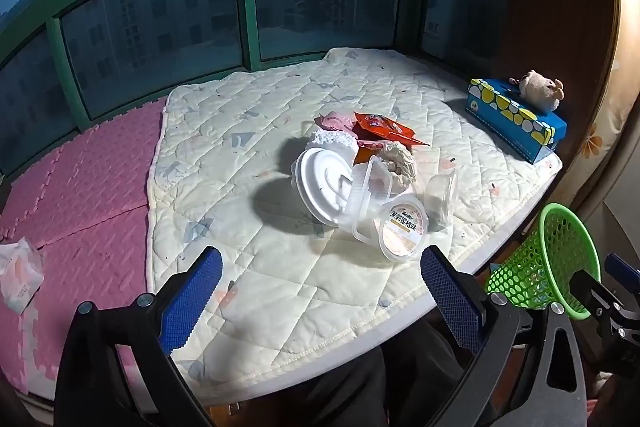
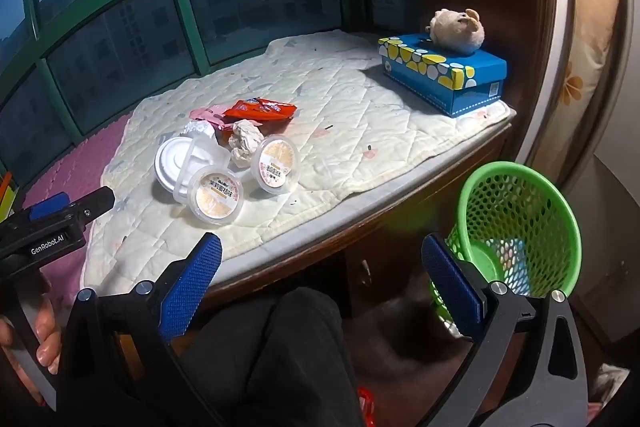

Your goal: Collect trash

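A heap of trash sits mid-quilt on the cream quilted mat (image 2: 344,131): a white round plastic lid (image 2: 176,163), two clear cups with orange printed labels (image 2: 216,199), a crumpled beige paper wad (image 2: 246,143) and a red snack wrapper (image 2: 260,110), all touching. Both the left gripper (image 1: 320,291) and the right gripper (image 2: 320,279) are spread wide, empty, hovering short of the pile. Off the mat's right edge stands the green mesh plastic basket (image 2: 520,223), and a blue dotted tissue box (image 2: 444,79) with a plush toy (image 2: 458,31) on top sits at the far corner.

Home interior, bay window seat with green-framed windows (image 1: 248,7) facing apartment blocks, quilted pad (image 1: 248,187) over a wooden ledge, pink foam mat (image 1: 80,179), tissue box (image 2: 444,75) with plush toy (image 2: 458,29), floral curtain (image 2: 580,67)
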### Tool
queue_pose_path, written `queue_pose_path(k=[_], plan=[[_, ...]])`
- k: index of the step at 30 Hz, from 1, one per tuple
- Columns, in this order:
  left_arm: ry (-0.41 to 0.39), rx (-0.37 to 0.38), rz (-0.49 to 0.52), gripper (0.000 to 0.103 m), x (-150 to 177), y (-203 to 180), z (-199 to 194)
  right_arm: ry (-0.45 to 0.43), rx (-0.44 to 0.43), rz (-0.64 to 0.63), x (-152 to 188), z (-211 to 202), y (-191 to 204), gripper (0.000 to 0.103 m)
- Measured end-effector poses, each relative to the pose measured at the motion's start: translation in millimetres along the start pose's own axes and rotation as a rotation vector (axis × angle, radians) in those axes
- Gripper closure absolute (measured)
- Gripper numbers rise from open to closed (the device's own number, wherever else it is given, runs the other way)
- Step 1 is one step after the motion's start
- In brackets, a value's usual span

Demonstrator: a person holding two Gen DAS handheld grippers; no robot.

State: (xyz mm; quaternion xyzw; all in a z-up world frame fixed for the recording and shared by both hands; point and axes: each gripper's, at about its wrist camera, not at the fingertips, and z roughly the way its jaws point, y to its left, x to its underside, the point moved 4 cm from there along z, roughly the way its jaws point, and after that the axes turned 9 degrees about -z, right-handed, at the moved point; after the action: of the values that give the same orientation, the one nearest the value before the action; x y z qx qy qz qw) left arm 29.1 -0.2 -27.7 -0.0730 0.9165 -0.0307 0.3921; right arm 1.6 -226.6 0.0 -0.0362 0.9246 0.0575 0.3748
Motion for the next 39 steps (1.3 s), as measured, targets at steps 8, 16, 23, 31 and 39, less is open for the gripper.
queue_pose_path(k=[8,16,23,31,39], plan=[[0.000,0.002,0.001,0.007,0,2,0,0.006,0.001,0.006,2,0,-2,0.004],[0.000,0.003,-0.007,0.007,4,-4,7,0.011,0.001,0.009,2,4,-3,0.004],[-0.001,0.001,-0.001,0.007,4,-3,8,0.016,0.001,0.010,3,5,-4,0.004],[-0.001,0.001,0.003,0.007,6,-3,10,0.021,0.001,0.013,3,8,-3,0.004],[-0.007,-0.023,0.043,0.007,5,-9,14,0.026,0.003,0.015,4,10,-4,0.004]])
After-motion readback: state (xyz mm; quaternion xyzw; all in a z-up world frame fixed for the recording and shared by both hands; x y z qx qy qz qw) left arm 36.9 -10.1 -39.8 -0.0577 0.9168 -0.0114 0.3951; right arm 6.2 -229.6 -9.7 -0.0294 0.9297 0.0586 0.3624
